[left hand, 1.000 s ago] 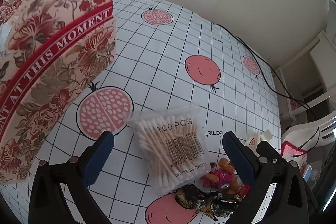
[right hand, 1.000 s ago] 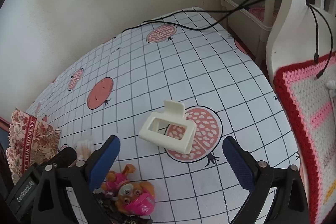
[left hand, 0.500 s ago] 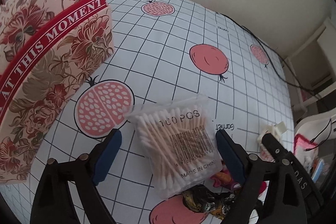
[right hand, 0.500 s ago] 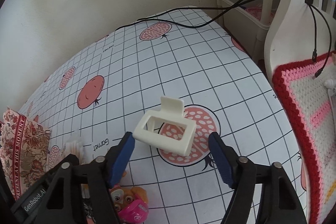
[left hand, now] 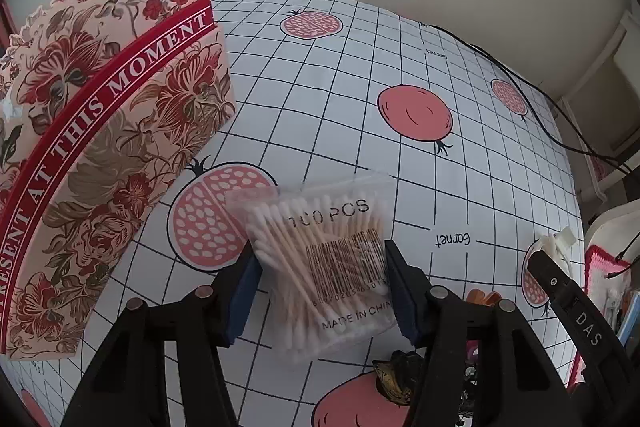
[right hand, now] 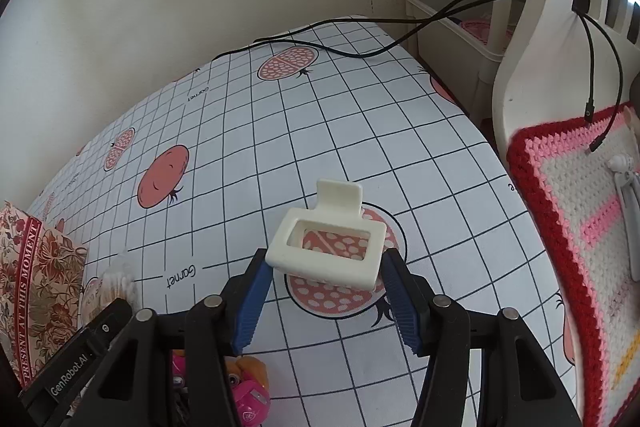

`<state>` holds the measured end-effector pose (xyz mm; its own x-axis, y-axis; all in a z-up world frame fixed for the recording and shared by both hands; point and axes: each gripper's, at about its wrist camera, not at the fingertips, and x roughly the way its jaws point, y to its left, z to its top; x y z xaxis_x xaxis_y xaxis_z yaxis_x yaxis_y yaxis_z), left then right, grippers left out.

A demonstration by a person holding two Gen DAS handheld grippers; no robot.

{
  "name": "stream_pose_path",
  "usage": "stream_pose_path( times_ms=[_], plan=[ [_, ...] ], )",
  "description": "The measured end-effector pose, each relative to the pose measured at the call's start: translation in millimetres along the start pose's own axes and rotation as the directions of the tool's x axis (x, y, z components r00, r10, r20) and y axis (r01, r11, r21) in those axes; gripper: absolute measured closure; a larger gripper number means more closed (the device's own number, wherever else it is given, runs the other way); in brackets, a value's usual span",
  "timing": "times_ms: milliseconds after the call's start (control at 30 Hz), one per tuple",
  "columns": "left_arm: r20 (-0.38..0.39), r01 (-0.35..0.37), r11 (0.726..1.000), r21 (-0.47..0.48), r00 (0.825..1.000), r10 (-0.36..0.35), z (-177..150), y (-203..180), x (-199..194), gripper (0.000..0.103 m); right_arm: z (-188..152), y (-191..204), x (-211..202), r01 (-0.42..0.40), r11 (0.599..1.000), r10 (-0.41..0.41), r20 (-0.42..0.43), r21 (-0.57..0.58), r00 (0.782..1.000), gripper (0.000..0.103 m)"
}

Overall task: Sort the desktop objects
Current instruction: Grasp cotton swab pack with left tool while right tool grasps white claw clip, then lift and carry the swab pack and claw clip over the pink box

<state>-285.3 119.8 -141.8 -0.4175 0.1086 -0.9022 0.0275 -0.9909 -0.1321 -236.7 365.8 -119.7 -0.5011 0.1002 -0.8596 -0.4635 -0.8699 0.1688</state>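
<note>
Left hand-held gripper [left hand: 320, 291], jaws just closing, pinches cotton swab bag [left hand: 320, 267] on desk [left hand: 360, 107]. Right hand-held gripper [right hand: 326, 303], also closing, touches cream holder [right hand: 328, 247]. Seat both grips firmly before lifting.

We see a home, a lived-in room rather than a lab or shop. The table wears a white checked cloth [left hand: 320, 75] printed with pomegranates. Behind it stands a plain cream wall [right hand: 160, 7] with a skirting board along the floor. Beside the table we find a white chair [right hand: 532, 39] with a crocheted red, pink and white cushion [right hand: 576, 211] on its seat. A black cable [right hand: 352, 53] trails over the table's far edge. A floral gift box [left hand: 92, 147] and a pink toy pup [right hand: 248, 393] sit on the cloth.
</note>
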Motion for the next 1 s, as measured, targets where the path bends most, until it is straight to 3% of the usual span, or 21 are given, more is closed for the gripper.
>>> stream_pose_path(
  times_ms=[133, 367, 500, 700, 867, 1000],
  plan=[
    [0.0, 0.006, 1.0, -0.01, 1.0, -0.006, -1, 2, -1, 0.045, 0, -2, -3, -0.032, 0.999, 0.032, -0.005, 0.026, 0.999, 0.044],
    [-0.025, 0.11, 0.988, -0.11, 0.993, -0.113, 2, 19, -4, 0.048, 6, 5, -22, -0.078, 0.997, 0.078, 0.036, 0.017, 0.996, 0.049],
    [-0.032, 0.132, 0.981, -0.141, 0.99, -0.138, 4, 26, -5, 0.055, 7, 10, -29, -0.096, 0.995, 0.096, 0.044, 0.011, 0.994, 0.049],
    [-0.008, 0.165, 0.973, -0.163, 0.986, -0.168, 8, 29, -16, 0.055, 12, 18, -47, -0.132, 0.991, 0.13, 0.084, 0.012, 0.988, 0.049],
    [0.039, 0.204, 0.965, -0.167, 0.979, -0.201, 17, 31, -37, 0.055, 21, 30, -86, -0.172, 0.985, 0.172, 0.181, -0.017, 0.968, 0.049],
    [0.104, 0.244, 0.956, -0.163, 0.968, -0.229, 24, 34, -64, 0.055, 25, 43, -124, -0.211, 0.976, 0.215, 0.27, -0.047, 0.939, 0.049]
  ],
)
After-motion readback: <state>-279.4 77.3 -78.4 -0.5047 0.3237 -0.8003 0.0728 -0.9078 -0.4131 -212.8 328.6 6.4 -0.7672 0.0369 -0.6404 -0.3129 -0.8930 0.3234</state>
